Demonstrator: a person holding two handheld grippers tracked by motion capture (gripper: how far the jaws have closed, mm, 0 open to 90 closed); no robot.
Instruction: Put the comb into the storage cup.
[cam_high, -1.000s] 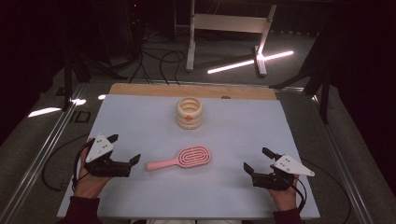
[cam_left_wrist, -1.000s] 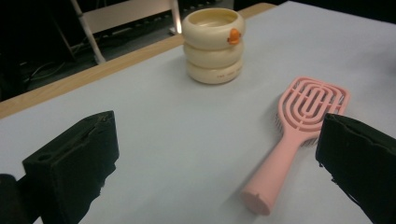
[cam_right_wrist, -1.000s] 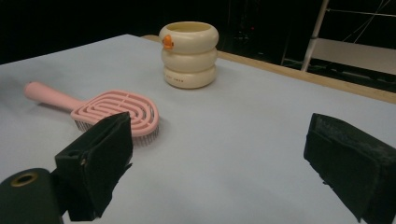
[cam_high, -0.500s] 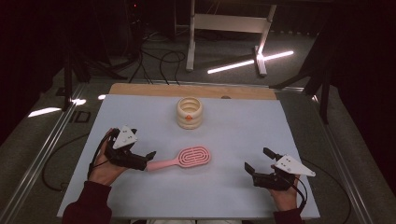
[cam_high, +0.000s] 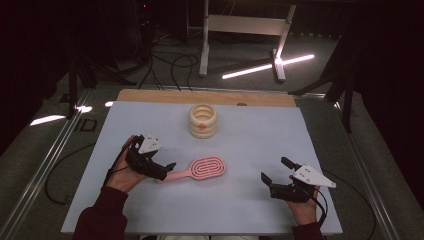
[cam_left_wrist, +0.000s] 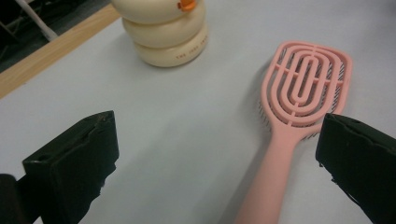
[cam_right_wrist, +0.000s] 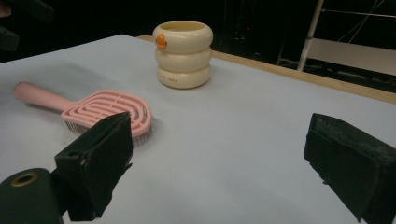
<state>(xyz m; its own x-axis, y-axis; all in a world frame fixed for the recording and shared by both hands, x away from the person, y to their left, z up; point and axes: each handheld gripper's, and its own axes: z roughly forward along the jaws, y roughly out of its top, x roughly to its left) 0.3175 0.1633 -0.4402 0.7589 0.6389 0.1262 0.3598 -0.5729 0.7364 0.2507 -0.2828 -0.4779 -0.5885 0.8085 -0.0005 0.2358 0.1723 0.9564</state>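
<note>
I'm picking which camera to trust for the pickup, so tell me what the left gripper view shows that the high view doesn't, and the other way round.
The left gripper view alone shows the brush's dark bristles under its head, small lettering on the cream holder's bottom ring, and its own jaws spread wide with the handle between them, untouched. The high view alone shows both grippers at once: the left gripper at the handle's end, the right gripper open, resting apart at the right. Both show the pink hairbrush lying bristles down on the pale mat and the cream ringed holder upright beyond it.

Both grippers (cam_high: 167, 167) (cam_high: 274, 170) are black with 2 blocky jaws, grey plates, black cables. The sleeves (cam_high: 102, 215) are dark red.
</note>
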